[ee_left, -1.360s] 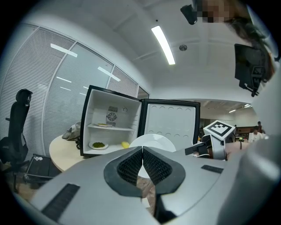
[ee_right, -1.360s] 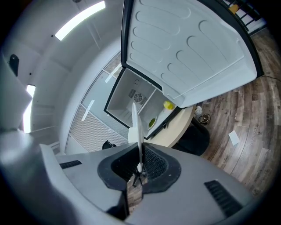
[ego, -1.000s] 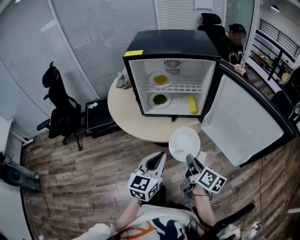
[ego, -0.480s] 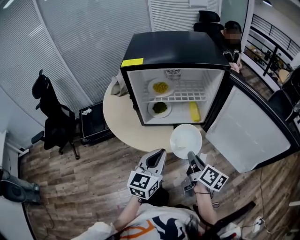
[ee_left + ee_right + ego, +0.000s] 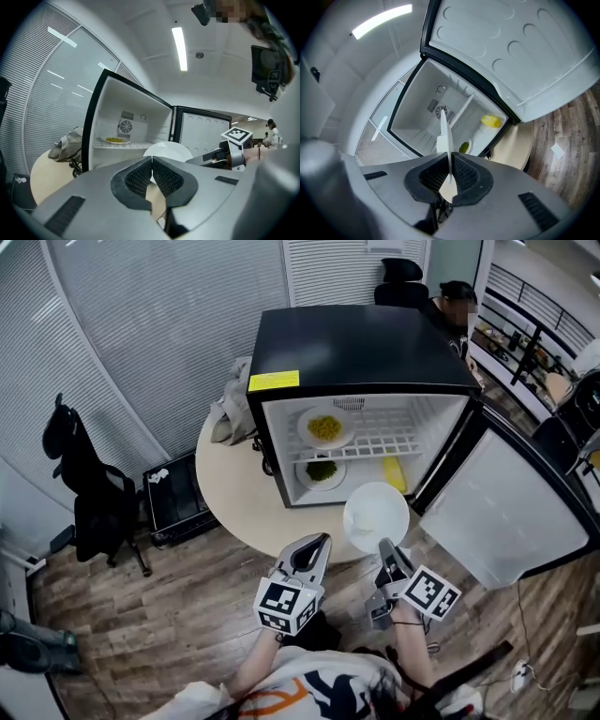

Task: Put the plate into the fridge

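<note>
A white empty plate [image 5: 376, 516] hangs level before the open black fridge [image 5: 366, 348], held at its near rim by my right gripper [image 5: 385, 551], which is shut on it. In the right gripper view the plate [image 5: 446, 136] shows edge-on between the pads. My left gripper [image 5: 317, 545] is shut and holds nothing; it hovers left of the plate, which shows behind its jaws as the plate [image 5: 167, 151]. Inside the fridge a plate of yellow food [image 5: 324, 427] sits on the wire shelf, a plate of greens [image 5: 322, 471] and a yellow item [image 5: 395, 474] lie below.
The fridge stands on a round beige table [image 5: 234, 493], its door [image 5: 492, 502] swung open to the right. A grey bag [image 5: 231, 409] lies on the table left of the fridge. A black office chair [image 5: 80, 479] and a dark case [image 5: 173, 491] stand at the left. A person [image 5: 457, 306] sits behind.
The view has closed in on the fridge. The plate in my right gripper now sits nearer the fridge opening. Both grippers keep their places in the view.
</note>
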The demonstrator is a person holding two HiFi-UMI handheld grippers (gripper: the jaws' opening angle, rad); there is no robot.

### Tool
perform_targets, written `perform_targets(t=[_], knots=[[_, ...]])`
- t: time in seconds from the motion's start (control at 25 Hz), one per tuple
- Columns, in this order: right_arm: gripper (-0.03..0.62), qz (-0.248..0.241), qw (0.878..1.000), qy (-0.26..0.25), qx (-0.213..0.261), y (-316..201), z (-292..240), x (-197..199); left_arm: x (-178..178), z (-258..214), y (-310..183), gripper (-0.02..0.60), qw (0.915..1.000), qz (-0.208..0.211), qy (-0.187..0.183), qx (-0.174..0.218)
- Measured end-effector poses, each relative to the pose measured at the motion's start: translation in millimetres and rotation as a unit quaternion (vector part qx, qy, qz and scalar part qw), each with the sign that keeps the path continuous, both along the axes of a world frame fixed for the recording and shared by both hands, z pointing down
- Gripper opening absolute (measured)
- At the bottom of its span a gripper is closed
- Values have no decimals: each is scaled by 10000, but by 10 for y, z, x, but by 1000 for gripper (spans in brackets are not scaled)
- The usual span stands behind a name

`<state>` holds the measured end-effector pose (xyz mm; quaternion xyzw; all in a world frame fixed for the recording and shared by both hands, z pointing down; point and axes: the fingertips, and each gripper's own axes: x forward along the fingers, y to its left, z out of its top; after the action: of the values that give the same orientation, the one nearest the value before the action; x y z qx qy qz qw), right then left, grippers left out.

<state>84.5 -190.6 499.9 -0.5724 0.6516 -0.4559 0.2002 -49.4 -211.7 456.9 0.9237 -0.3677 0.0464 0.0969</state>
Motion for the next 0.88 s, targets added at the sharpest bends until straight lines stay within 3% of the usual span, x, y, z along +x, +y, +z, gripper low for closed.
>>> perform_targets(t=[0.44, 0.88], knots=[[26, 647, 9978, 60, 98, -225, -200, 168, 52, 48, -198, 14, 9984, 551, 147, -48], [26, 868, 9961, 42, 172, -649, -365, 389, 62, 128, -322, 14, 9986, 483, 166, -157]])
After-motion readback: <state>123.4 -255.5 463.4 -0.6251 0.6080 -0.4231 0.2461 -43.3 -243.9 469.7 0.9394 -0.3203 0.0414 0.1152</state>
